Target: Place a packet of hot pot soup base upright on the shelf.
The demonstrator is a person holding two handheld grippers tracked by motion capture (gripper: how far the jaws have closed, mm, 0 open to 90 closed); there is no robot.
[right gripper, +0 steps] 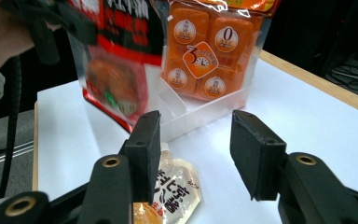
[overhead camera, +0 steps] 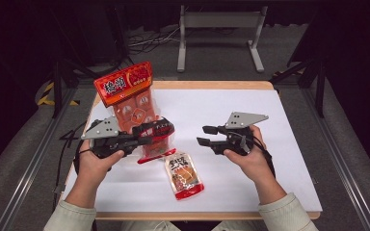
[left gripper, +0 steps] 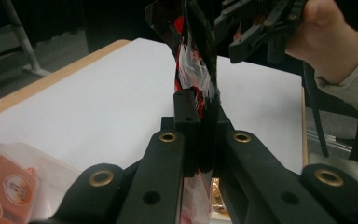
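- We see the left gripper (overhead camera: 150, 136) clamped on a red-and-black snack pouch (overhead camera: 155, 139), held clear of the table, left of centre.
- The right gripper (overhead camera: 206, 135) waits with jaws apart and empty, facing the pouch.
- We judge the sorting half done: an orange multipack (overhead camera: 130, 98) already stands in a clear plastic bin (right gripper: 200, 109) at far left; a small sauce pouch (overhead camera: 184, 175) lies flat near the front, untouched.
- The table (overhead camera: 270, 144) has a white top with wooden edging; the room is dark, grey floor, a metal stand (overhead camera: 219, 36) beyond.
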